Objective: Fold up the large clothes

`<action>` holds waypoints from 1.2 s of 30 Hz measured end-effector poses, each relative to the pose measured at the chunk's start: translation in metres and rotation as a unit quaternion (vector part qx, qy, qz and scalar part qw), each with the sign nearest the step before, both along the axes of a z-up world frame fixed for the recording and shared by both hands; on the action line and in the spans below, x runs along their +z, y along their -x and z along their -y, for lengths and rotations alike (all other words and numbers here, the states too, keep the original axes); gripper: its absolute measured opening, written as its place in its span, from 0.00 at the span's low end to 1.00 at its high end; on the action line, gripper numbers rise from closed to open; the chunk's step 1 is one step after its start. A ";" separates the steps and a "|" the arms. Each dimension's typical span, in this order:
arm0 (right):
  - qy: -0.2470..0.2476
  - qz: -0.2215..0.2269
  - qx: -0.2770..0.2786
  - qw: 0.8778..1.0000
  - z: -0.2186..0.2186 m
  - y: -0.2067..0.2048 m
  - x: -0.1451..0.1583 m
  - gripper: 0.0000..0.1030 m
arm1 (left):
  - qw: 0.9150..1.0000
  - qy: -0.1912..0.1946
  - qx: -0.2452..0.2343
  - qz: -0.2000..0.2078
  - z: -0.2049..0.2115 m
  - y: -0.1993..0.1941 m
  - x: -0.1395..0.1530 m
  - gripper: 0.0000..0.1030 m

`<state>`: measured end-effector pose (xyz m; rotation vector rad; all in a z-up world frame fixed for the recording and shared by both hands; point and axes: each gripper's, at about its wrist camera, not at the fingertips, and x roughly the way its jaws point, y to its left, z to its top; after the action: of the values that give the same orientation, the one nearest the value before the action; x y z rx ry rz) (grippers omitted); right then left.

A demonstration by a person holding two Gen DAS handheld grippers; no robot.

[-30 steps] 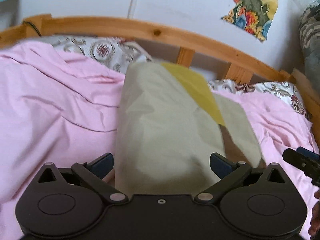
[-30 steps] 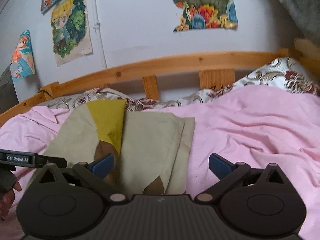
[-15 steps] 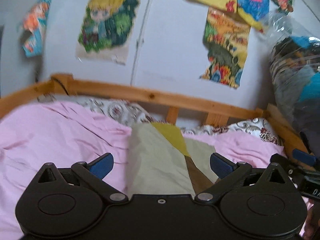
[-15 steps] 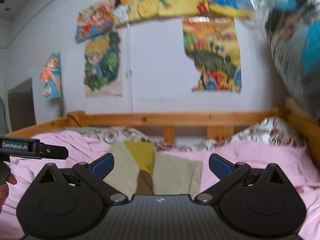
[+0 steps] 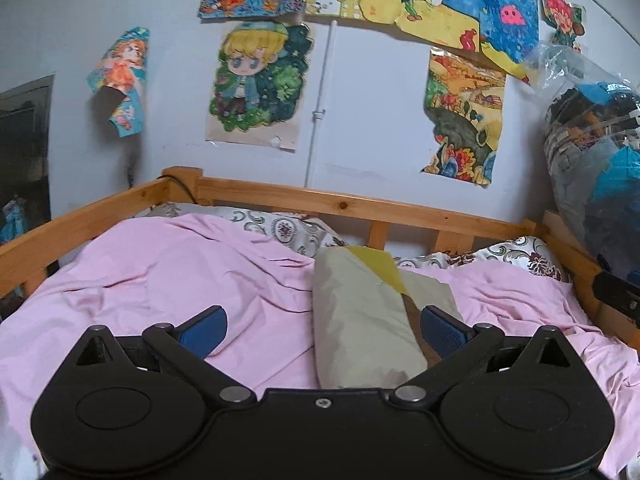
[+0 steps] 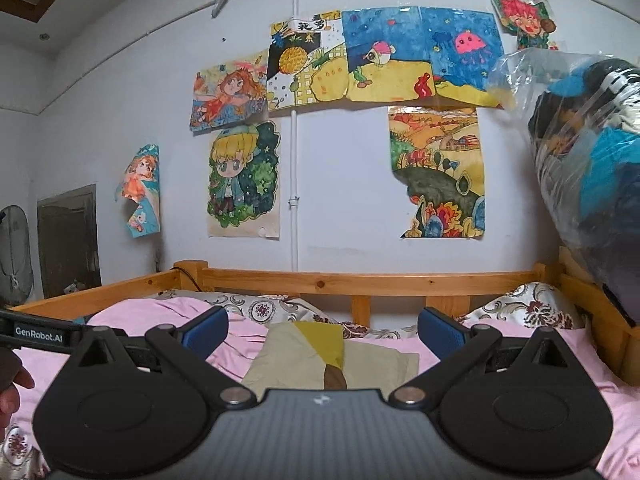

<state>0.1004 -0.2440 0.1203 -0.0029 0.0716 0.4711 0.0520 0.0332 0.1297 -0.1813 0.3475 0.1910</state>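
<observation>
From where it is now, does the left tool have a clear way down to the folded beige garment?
Probably yes. The left tool is open and holds nothing, and the folded beige garment lies uncovered on the pink sheet just ahead, nothing between them.

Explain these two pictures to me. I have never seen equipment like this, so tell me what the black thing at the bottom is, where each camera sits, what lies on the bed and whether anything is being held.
There is no robot here. A person holds a hand-held gripper in each hand, and each one carries a wide-angle camera looking forward along its two blue-tipped fingers. The black shape at the bottom of each picture is that gripper's own body.

One picture comes from the left gripper, the other from the right gripper. Both stand open and hold nothing.

On the bed lies a pink sheet. On it rests the folded garment, beige with a yellow and a brown patch, lying flat and apart from both grippers. Patterned pillows sit by the wooden bed frame. Children's drawings hang on the wall, and a clear plastic bag of clothes is at the right.
</observation>
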 end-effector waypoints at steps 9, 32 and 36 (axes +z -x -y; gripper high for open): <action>-0.015 -0.022 -0.025 0.999 0.024 0.028 -0.019 1.00 | 1.000 -0.014 0.008 -0.014 0.006 0.023 -0.021 0.99; 0.022 -0.081 -0.059 0.995 0.035 0.048 -0.115 1.00 | 0.998 -0.020 0.033 -0.038 0.028 0.029 -0.107 0.99; 0.046 -0.101 -0.077 0.991 0.031 0.051 -0.126 1.00 | 0.998 -0.023 0.034 -0.057 0.030 0.030 -0.119 0.99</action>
<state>0.0497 -0.2751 -0.0055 -0.0408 0.2903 0.3118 0.0219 0.0032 0.0109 -0.1381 0.4499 0.2777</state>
